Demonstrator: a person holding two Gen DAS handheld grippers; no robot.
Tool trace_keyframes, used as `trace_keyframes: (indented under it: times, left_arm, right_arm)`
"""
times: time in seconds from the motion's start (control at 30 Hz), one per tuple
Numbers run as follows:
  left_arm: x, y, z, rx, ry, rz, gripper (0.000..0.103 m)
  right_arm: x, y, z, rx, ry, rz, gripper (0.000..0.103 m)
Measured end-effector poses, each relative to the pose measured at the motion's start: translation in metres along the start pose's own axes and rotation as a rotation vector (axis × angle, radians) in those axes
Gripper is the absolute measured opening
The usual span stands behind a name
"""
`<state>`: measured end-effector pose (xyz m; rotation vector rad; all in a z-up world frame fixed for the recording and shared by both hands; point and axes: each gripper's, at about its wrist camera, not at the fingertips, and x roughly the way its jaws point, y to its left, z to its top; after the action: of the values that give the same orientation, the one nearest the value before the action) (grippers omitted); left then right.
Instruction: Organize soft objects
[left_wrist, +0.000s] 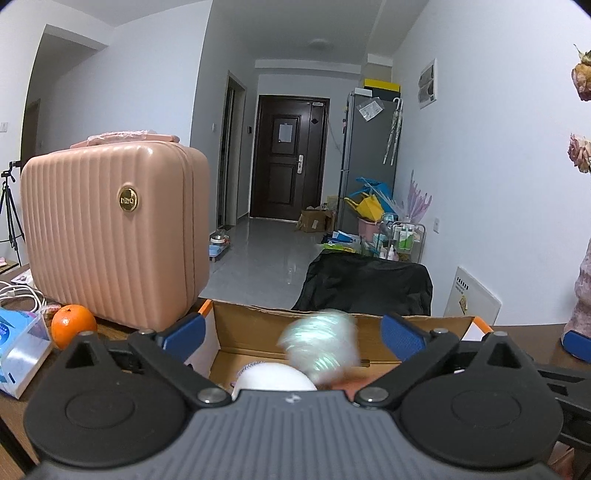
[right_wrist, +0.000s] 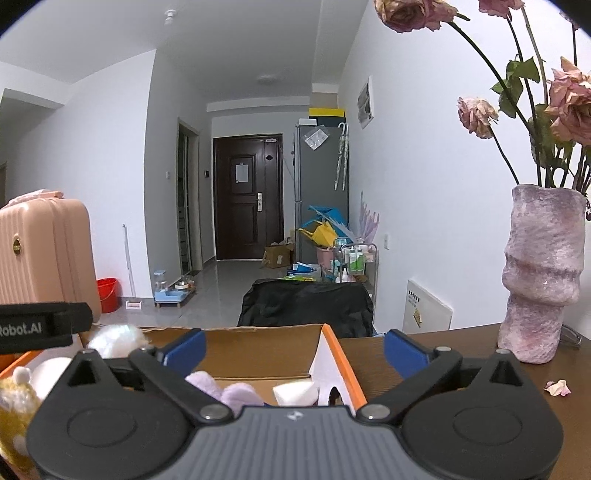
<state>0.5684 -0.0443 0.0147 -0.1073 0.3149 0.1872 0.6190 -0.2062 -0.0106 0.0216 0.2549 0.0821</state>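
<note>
Both pairs of blue-padded fingers spread wide and empty over the open box

Your left gripper (left_wrist: 291, 334) grips nothing — a blurred, pale fluffy ball with a pearly sheen (left_wrist: 320, 349) sits between its fingers, above the open brown cardboard box with orange-edged flaps (left_wrist: 251, 325); it could bounce off the round white plush (left_wrist: 275, 376) inside and spill over the low wall. Your right gripper (right_wrist: 293, 350) hovers by the right flap, above a lilac fuzzy toy (right_wrist: 225, 391) — swing wide and you could topple the tall mottled pink vase of dried roses (right_wrist: 541, 277).
</note>
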Motion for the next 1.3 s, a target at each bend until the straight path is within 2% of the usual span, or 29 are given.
trace_keyframes:
  times: [0.37,0.6,1.3]
  left_arm:
    - [-0.003,0.002,0.001,0.001,-0.002,-0.005,0.103]
    - [-0.013,0.007,-0.002,0.001,-0.012,-0.004,0.103]
    - [-0.079,0.039,-0.021,0.014,-0.03,0.005,0.103]
  right_arm:
    - [-0.005,0.002,-0.003,-0.01,-0.007,-0.013,0.103]
    - [-0.021,-0.002,-0.007,-0.003,-0.046,-0.017,0.103]
    - [-0.09,-0.008,-0.023,-0.008,-0.087,-0.046,0.103]
